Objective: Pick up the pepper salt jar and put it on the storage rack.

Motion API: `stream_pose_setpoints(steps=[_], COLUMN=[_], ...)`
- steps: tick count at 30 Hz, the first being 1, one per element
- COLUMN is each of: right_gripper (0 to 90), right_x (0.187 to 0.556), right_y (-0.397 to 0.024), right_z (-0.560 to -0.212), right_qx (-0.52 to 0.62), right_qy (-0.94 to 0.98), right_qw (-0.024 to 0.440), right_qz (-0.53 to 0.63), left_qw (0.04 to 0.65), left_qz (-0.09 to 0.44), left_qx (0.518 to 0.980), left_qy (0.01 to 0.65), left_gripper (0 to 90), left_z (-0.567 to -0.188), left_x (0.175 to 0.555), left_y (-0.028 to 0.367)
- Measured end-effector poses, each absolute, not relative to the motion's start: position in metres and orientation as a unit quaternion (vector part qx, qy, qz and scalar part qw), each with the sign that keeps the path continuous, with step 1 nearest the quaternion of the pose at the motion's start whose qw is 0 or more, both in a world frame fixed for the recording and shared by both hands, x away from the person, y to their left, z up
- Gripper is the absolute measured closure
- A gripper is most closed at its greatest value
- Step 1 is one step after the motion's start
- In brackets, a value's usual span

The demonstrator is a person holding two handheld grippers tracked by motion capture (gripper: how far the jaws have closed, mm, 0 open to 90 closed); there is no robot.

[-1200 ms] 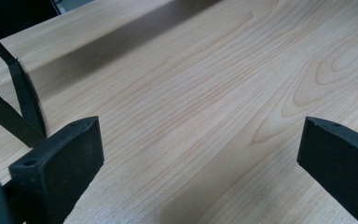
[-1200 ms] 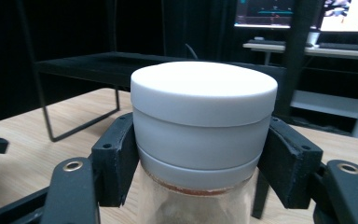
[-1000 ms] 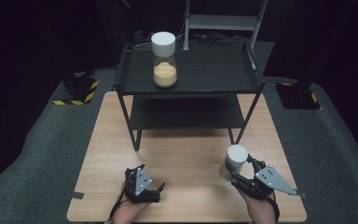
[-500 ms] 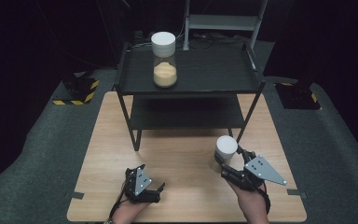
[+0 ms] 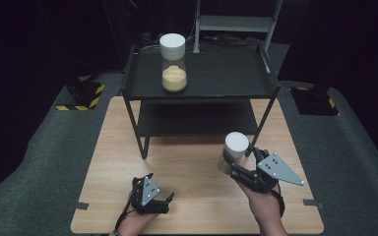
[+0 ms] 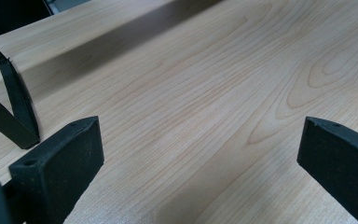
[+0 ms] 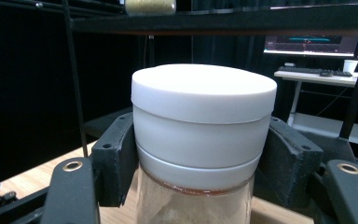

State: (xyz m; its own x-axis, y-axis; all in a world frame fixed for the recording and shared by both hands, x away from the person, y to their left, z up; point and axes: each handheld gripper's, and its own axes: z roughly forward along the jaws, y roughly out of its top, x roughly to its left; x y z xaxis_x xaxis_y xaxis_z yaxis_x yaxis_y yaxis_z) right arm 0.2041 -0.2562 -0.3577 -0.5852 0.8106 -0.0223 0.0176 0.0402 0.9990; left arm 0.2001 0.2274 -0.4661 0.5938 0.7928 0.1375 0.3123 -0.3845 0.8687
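The right gripper [image 5: 232, 164] clamps a white-lidded jar [image 5: 235, 150] just under its lid, above the table [image 5: 187, 162] before the shelf [image 5: 211, 78], the left gripper [image 5: 163, 202] open and idle; next, probably, raising it clear of the shelf's rim

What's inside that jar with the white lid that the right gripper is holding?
Below the white lid, the held jar has clear glass showing a pale, sandy filling. The right gripper clamps it just under the lid. How full it is cannot be seen; the frame and jaws cover the rest.
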Motion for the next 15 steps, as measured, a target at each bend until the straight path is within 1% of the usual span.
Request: stream_pose_setpoints(steps=[15], right_gripper=[33.6], right_x=[0.211], right_y=[-0.252], right_z=[-0.32], right_qx=[0.312], right_qy=[0.63], right_qw=[0.333], right_qz=[0.628], left_qw=[0.433], left_qz=[0.277], left_qx=[0.78], left_qy=[0.356], left_gripper=[0.6], left_z=[-0.467], left_x=[0.2], left_y=[0.23])
